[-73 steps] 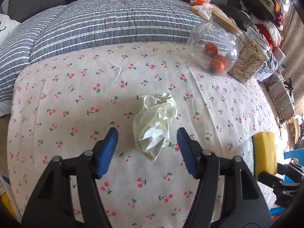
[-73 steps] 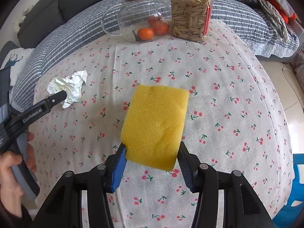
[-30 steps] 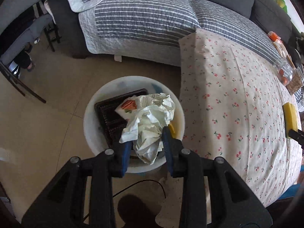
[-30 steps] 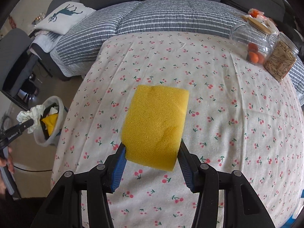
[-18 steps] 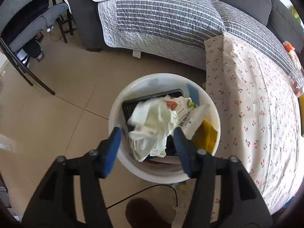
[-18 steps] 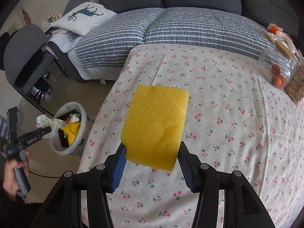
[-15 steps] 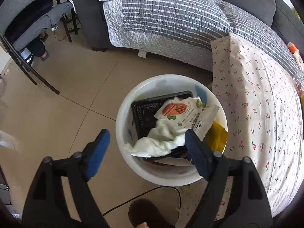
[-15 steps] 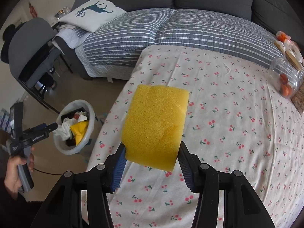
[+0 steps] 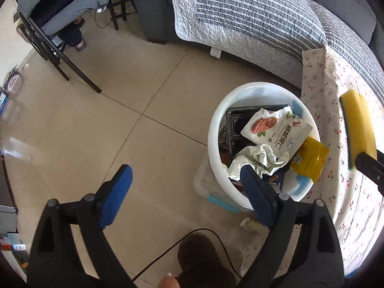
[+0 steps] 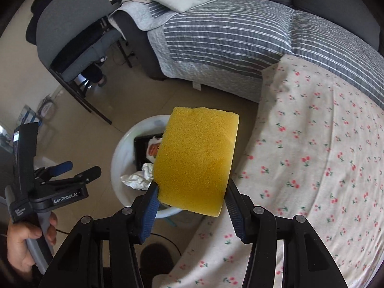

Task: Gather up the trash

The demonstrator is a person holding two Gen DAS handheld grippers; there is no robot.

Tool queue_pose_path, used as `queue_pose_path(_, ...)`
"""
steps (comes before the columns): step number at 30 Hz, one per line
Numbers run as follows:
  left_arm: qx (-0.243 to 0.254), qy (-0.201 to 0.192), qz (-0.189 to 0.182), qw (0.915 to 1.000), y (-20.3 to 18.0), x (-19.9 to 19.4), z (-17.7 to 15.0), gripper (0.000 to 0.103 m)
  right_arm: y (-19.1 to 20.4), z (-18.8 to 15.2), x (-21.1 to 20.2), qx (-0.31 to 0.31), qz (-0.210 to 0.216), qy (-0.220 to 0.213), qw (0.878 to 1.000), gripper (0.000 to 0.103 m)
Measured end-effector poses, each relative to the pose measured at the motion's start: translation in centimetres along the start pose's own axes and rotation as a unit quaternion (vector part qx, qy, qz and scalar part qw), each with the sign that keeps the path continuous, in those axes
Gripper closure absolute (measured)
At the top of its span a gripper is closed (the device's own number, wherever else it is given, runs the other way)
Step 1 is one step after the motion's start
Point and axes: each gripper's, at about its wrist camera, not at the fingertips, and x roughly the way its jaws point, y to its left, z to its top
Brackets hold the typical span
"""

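Left gripper: fingers spread wide with nothing between them, having just been opening; poised above the floor just beside the bin's near-left rim, one blue pad overlapping the rim in the left wrist view.
Right gripper: fingers clamped on the yellow sponge, pads pressing its lower sides; sponge upright, held over the gap between bin and bench edge.
Crumpled tissue: lying loose inside the white bin, toward its near rim, on top of the other rubbish.
Bin contents: white snack wrapper with nut picture above the tissue; yellow packet at the right rim; dark tray standing against the far-left wall.
Bin position: on the tiled floor, tucked against the left edge of the bench.
Bench: covered by a cherry-print cloth hanging over the edge.
Surroundings: grey striped quilt on the sofa beyond the bin; chair at far left.
Hand: wrapped round the left gripper's handle, seen in the right wrist view.
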Motion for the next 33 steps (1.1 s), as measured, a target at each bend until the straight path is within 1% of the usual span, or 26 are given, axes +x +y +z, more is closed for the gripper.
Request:
queue_pose_path(4, -0.014, 0.010, 0.022, 0.9996, 0.8, 0.5, 0.2, 0.011, 2.9, 0.9, 2.5, -0.012, 0.014, 0.004, 1.000, 0.048)
queue_pose_path(7, -0.019, 0.014, 0.021, 0.9995, 1.2, 0.7, 0.1, 0.011, 3.9, 1.5, 4.2, -0.004, 0.020, 0.006, 1.000, 0.046)
queue_pose_path(8, -0.017, 0.015, 0.020, 0.9995, 1.2, 0.7, 0.0, 0.011, 3.9, 1.7, 4.6, 0.001, 0.021, 0.007, 1.000, 0.042)
queue_pose_path(9, -0.014, 0.015, 0.018, 0.9996, 1.1, 0.6, -0.1, 0.011, 3.9, 1.9, 4.9, 0.008, 0.024, 0.008, 1.000, 0.033)
queue_pose_path(11, -0.011, 0.012, 0.016, 0.9997, 1.1, 0.5, -0.1, 0.011, 3.6, 2.1, 5.1, 0.027, 0.034, 0.011, 0.999, 0.025)
queue_pose_path(13, -0.012, 0.008, 0.010, 0.9998, 1.2, 0.3, -0.1, 0.011, 2.8, 2.0, 4.6, 0.045, 0.047, 0.007, 0.998, 0.025)
queue_pose_path(14, -0.014, 0.007, 0.008, 0.9998, 1.2, 0.1, -0.2, 0.011, 2.4, 1.9, 4.3, 0.048, 0.047, 0.008, 0.998, 0.025)
queue_pose_path(19, -0.018, 0.002, -0.019, 0.9996, 0.6, -0.5, -0.3, 0.011, 0.8, 1.0, 2.0, 0.052, 0.027, -0.001, 0.998, 0.025)
queue_pose_path(24, -0.005, -0.016, -0.050, 0.9986, -1.1, -2.1, -1.0, 0.011, -2.0, -1.3, -1.4, 0.066, 0.010, -0.010, 0.998, 0.025)
queue_pose_path(28, 0.026, -0.037, -0.067, 0.9967, -3.4, -3.7, -1.9, 0.011, -4.9, -4.5, -4.9, 0.075, -0.034, -0.020, 0.996, 0.024)
queue_pose_path(31, 0.052, -0.059, -0.082, 0.9935, -5.2, -5.4, -2.8, 0.010, -6.8, -7.4, -8.0, 0.074, -0.082, -0.033, 0.993, 0.024)
queue_pose_path(32, 0.061, -0.066, -0.089, 0.9920, -5.9, -6.0, -3.2, 0.009, -7.5, -8.4, -9.1, 0.073, -0.093, -0.041, 0.992, 0.024)
queue_pose_path(33, 0.068, -0.071, -0.095, 0.9905, -6.5, -6.7, -3.6, 0.003, -8.2, -9.6, -10.3, 0.074, -0.104, -0.047, 0.991, 0.024)
